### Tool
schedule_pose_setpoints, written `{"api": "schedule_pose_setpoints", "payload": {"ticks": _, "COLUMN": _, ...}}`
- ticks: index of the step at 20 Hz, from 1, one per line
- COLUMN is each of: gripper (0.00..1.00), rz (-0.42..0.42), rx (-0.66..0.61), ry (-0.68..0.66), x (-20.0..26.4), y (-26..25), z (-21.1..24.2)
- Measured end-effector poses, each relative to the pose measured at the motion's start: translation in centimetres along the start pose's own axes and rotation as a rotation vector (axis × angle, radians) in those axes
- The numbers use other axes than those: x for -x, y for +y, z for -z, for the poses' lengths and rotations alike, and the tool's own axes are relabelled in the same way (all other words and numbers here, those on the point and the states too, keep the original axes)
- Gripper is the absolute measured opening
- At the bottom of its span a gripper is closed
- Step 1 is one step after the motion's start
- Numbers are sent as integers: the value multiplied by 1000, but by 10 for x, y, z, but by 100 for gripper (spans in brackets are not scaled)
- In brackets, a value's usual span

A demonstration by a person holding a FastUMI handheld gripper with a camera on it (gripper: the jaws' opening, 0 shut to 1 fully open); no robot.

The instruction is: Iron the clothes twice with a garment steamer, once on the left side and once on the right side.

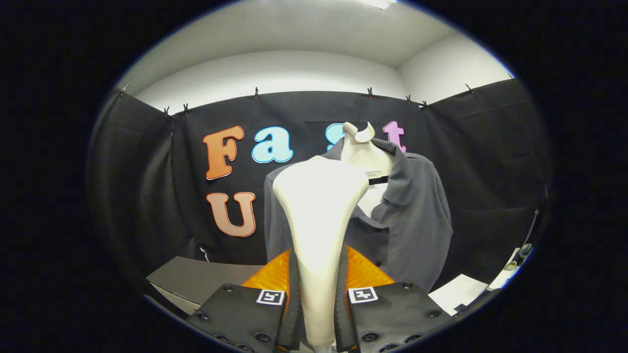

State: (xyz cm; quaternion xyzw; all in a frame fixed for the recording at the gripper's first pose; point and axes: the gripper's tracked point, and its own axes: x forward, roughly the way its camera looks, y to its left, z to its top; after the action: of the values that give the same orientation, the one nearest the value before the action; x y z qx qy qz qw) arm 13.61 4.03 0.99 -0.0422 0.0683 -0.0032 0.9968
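Currently the gripper (318, 299) is clamped on the garment steamer (319, 235): both fingers (245, 314) press against the narrow lower part of its handle, one on each side, with no gap visible between pad and plastic. A square marker tag sits on top of each finger, right next to the handle.

Steamer stands upright between the fingers. White body, thin at the grip, widening into a broad rounded head above and ahead of the fingers. The head's back faces the camera; its steam face is turned away, so I can't see it.

Just beyond the steamer head is the grey shirt (417, 220), hung on a white mannequin torso (360, 147). Collar is open, white torso showing at the neck. Most of the shirt in view lies ahead and to the right of the steamer head; part of the left side is hidden behind the head. Whether the head touches the fabric or sits just short of it, can't tell from this angle.

An orange ribbed part (365, 272) shows on both sides of the handle, just ahead of the fingers. Can't tell what it belongs to.

Down to the left of the fingers is a grey flat surface (206, 279). Down to the right, past the shirt hem, a white sheet (458, 291).

Black cloth wall (490, 162) behind the mannequin, clipped along its top edge.
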Motion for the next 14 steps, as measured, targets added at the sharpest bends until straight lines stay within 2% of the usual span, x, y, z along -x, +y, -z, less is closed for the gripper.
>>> {"api": "schedule_pose_setpoints", "payload": {"ticks": 6, "gripper": 34, "rz": -22, "rx": -1, "ry": 5, "x": -37, "y": -27, "z": 13}}
{"api": "schedule_pose_setpoints", "payload": {"ticks": 14, "gripper": 34, "rz": -90, "rx": -1, "ry": 6, "x": -65, "y": -30, "z": 37}}
